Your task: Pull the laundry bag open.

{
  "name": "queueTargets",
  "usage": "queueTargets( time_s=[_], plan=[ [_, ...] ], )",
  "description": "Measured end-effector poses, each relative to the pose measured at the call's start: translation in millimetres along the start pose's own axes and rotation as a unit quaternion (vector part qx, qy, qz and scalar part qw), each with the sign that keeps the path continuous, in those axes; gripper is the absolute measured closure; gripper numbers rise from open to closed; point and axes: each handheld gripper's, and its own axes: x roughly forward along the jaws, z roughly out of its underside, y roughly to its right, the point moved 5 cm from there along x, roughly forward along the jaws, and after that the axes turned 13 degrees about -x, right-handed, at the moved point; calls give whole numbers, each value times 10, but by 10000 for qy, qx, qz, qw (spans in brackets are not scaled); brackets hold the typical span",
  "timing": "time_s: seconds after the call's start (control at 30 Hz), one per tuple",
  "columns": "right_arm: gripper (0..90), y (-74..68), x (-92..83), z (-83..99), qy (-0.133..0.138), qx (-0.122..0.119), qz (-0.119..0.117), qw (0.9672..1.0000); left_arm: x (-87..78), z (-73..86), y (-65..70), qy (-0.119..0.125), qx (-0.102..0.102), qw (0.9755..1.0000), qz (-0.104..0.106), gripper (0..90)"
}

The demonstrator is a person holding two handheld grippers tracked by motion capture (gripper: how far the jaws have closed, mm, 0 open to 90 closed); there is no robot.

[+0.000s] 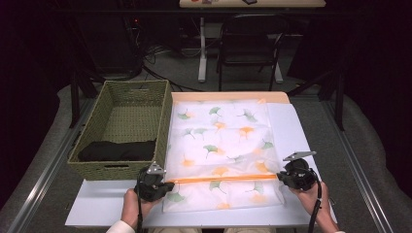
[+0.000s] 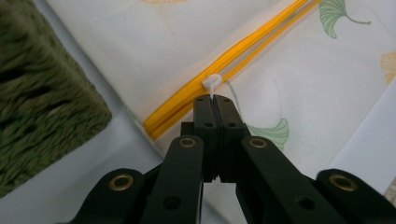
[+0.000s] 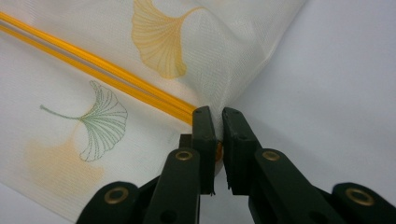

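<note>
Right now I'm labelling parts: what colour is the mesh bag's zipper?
Orange zipper, with a white pull tab; clearest in the left gripper view.

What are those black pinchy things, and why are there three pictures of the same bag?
A person sits at a table holding a black pinching tool in each hand. One picture comes from a camera up high. The other two come from little cameras riding on each tool, looking along its two jaws.

On the table lies a white mesh bag printed with leaves, with an orange zipper across it. Beside it stands a green woven basket with something dark folded inside.

The left tool is shut on the zipper's little white pull tab. The right tool pinches the bag's edge at the zipper's other end.
</note>
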Motion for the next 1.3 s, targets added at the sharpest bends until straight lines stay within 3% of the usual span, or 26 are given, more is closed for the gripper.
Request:
queueTargets(
  time_s=[0.27, 0.5, 0.53, 0.63, 0.83, 0.87, 1.0, 1.3],
  plan=[
    [844, 13, 8, 14, -33, -8, 23, 10000, -96, 96, -125, -38, -37, 9998, -175, 896],
    [845, 12, 8, 15, -33, -5, 30, 10000, -96, 96, -125, -38, -37, 9998, -175, 897],
    [845, 12, 8, 15, -33, -5, 30, 10000, -146, 160, -232, -166, 6, 9990, -423, 897],
    [845, -51, 14, -8, -6, -122, -44, 9999, -155, 155, -269, -164, 32, 9986, -507, 897],
    [843, -73, 22, -16, -4, -123, -70, 9999, -156, 148, -282, -185, 39, 9984, -535, 896],
    [843, -73, 22, -16, -4, -123, -70, 9999, -83, 101, -319, -486, 117, 9961, -725, 896],
    [841, -139, 53, -8, -61, -199, -184, 9996, -88, 102, -296, -541, 44, 9961, -699, 886],
    [831, -154, 64, 1, -51, -145, -240, 9996, -106, 100, -201, -442, 235, 9968, -626, 832]
  ],
)
